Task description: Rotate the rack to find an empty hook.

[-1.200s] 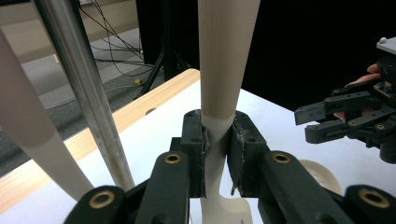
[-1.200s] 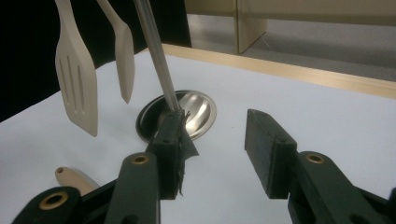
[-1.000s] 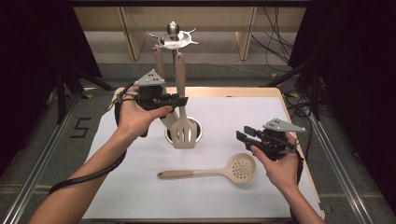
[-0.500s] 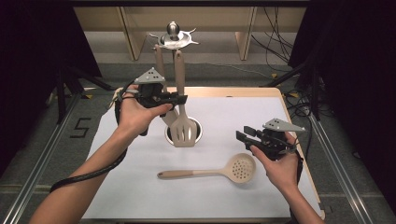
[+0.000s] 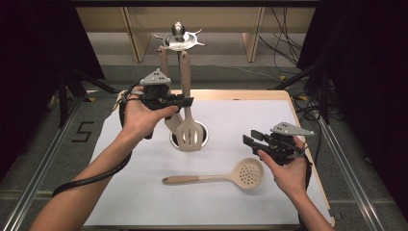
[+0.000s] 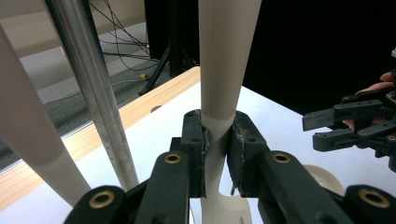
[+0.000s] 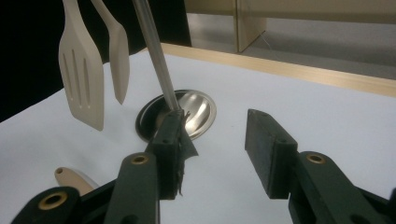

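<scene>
Beside table (image 5: 269,94), floor mark "5" (image 5: 82,131)

A white sheet (image 5: 144,202) covers a wooden table (image 5: 299,126), whose edge shows at the far and right sides. On the grey floor at left is a painted "5" (image 5: 82,131). Metal rails (image 5: 39,180) run along both sides. Cables (image 5: 285,30) trail at upper right, and two wooden legs (image 5: 136,33) stand at the top.
</scene>
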`<state>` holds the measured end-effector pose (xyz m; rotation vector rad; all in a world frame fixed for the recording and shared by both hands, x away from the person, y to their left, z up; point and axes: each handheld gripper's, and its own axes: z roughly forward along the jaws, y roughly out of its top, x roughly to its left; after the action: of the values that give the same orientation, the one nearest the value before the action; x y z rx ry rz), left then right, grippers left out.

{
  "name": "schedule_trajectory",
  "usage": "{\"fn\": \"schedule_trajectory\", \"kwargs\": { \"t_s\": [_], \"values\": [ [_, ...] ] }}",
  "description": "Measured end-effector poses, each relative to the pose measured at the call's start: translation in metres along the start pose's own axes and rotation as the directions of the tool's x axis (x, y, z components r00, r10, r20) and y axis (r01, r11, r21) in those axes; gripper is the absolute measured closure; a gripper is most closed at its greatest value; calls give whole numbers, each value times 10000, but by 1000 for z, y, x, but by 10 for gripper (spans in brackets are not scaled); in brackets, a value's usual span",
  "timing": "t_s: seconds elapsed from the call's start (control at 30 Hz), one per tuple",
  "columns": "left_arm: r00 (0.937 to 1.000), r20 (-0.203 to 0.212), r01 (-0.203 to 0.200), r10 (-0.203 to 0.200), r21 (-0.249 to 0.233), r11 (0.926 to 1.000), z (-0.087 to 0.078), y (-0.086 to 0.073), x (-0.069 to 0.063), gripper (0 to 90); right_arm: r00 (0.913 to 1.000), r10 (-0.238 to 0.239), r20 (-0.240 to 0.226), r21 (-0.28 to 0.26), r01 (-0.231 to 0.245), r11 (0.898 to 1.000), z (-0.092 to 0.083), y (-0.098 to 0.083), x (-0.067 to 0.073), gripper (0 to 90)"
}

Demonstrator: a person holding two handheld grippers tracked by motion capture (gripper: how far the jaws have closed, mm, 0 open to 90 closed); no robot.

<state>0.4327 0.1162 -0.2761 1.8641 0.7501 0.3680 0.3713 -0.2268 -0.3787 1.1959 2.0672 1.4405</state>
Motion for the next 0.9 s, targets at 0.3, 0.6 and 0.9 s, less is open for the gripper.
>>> {"fn": "schedule_trajectory", "kwargs": {
  "t_s": [0.3,0.6,0.9],
  "values": [
    [10000,-66,44,-44,-19,10000,1,-1,4,770,9999,-122,-45,-145,121,9998,3,-1,-1,587],
    [9998,-119,146,-146,4,9999,4,0,8,770,10000,-76,28,-54,76,10000,1,-1,-1,586],
    [9991,-253,328,-329,-41,9995,7,0,14,769,9999,84,-94,-40,-85,10000,3,-1,0,584]
  ]
}}
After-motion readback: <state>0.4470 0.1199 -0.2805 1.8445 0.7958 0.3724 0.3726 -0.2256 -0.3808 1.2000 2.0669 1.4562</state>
